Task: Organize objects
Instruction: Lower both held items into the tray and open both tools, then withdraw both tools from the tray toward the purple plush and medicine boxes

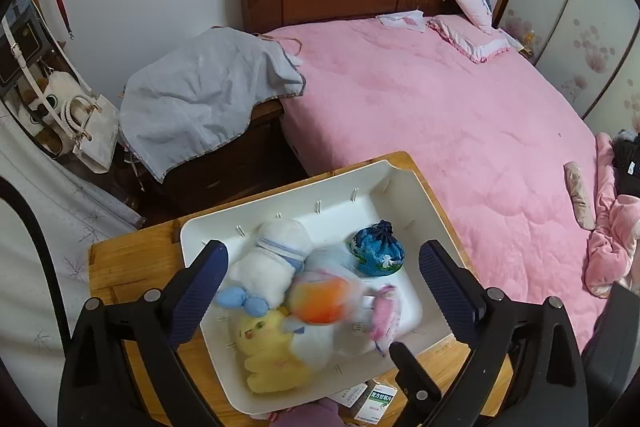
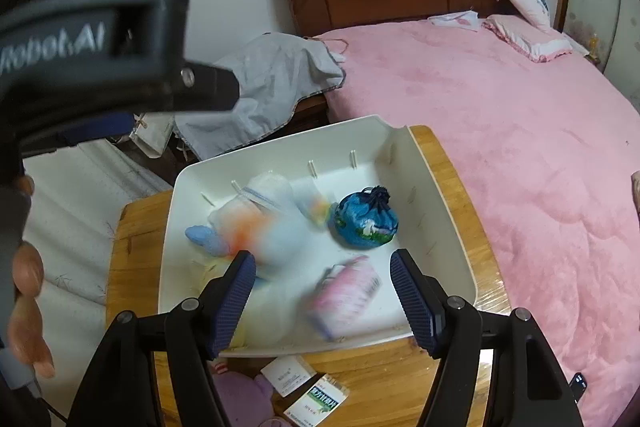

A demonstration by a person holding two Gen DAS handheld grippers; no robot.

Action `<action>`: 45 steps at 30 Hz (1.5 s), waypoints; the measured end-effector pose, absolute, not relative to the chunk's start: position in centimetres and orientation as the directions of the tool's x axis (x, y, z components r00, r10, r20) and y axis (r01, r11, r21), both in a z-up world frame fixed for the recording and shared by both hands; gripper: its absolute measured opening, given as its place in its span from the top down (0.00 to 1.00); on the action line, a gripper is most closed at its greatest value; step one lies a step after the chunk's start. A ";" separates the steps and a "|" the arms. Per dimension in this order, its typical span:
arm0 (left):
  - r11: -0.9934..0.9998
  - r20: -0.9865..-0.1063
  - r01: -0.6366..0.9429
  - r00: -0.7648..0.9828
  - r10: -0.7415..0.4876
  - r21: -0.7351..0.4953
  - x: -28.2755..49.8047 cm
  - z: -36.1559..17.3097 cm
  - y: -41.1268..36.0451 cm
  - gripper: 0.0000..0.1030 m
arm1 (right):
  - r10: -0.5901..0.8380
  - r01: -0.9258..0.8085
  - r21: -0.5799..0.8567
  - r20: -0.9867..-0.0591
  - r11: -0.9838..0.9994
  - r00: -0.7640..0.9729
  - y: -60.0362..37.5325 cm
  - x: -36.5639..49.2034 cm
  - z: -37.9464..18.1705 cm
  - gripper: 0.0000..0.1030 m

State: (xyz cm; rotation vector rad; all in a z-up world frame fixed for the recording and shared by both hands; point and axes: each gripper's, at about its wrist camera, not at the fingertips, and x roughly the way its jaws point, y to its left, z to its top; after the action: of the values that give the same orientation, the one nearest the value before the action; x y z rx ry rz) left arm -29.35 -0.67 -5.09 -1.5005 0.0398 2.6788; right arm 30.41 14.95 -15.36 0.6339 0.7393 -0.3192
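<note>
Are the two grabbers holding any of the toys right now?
No, nothing is held. The left gripper and right gripper both hang open above the white bin; blurred toys lie loose below.

A tray sat on a small table beside a bed, directly ahead of both grippers. Between the left gripper's spread fingers lay a heap of plush toys, with a drawstring pouch beyond them toward the right finger. Ahead of the right gripper lay a packet. Two small boxes lay on the table nearer the tools than the tray. A draped nightstand stood beyond, left of the bed.
</note>
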 end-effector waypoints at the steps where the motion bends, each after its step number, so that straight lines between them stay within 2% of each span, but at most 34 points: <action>1: -0.997 -0.851 -0.074 -0.522 0.051 -0.014 -29.4 -5.0 -0.8 0.05 | -0.047 0.478 0.426 -0.707 0.768 0.706 15.1 30.3 -15.4 0.31; 20: -0.996 -0.800 -0.043 -0.594 0.091 -0.081 -23.7 -1.7 -2.4 0.05 | -0.061 0.446 0.442 -0.654 0.778 0.754 19.1 27.4 -13.9 0.31; 37: -0.985 -0.773 -0.083 -0.611 0.173 -0.154 -18.1 -1.0 -2.3 0.05 | -0.083 0.451 0.457 -0.626 0.767 0.775 20.9 22.7 -13.1 0.31; 45: -0.984 -0.766 -0.097 -0.618 0.176 -0.148 -15.3 -1.2 -1.6 0.05 | -0.080 0.444 0.462 -0.618 0.768 0.782 21.8 20.7 -13.3 0.31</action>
State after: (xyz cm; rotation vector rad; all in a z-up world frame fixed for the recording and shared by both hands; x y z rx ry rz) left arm -15.34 -1.64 -1.24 -1.2901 -0.1381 2.6934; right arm 20.71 21.75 -13.29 0.6376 0.6140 -0.3044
